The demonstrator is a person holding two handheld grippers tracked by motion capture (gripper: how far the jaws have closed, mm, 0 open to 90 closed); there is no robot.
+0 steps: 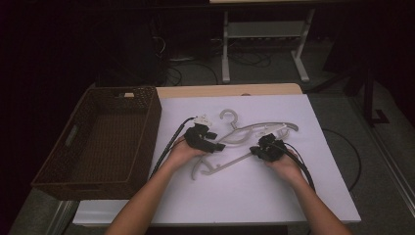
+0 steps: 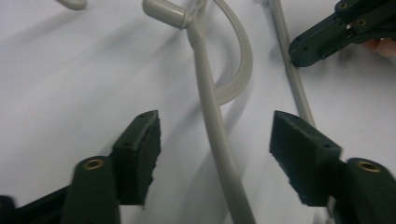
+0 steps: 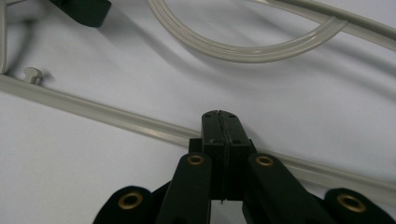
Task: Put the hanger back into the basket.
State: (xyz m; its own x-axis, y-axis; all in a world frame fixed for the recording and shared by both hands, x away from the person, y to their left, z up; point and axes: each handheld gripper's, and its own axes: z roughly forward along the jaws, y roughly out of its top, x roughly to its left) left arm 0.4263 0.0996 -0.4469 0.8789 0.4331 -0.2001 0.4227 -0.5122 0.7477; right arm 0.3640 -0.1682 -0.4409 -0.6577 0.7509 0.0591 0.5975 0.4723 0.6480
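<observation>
Hangers, pale plastic and tangled, lie mid-table on a white sheet, a woven basket at the far left. The left gripper has its jaws wide open, straddling one hanger arm that runs lengthwise straight away between them. The right gripper, jaws pressed together and holding nothing, rests over a straight bar crossing its front. The left looks readier to grasp.

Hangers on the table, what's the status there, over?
Left gripper open, straddling a hanger arm. Right gripper shut above a hanger bar; grasp unclear. Wicker basket stands left of the hangers, nothing blocking.
</observation>
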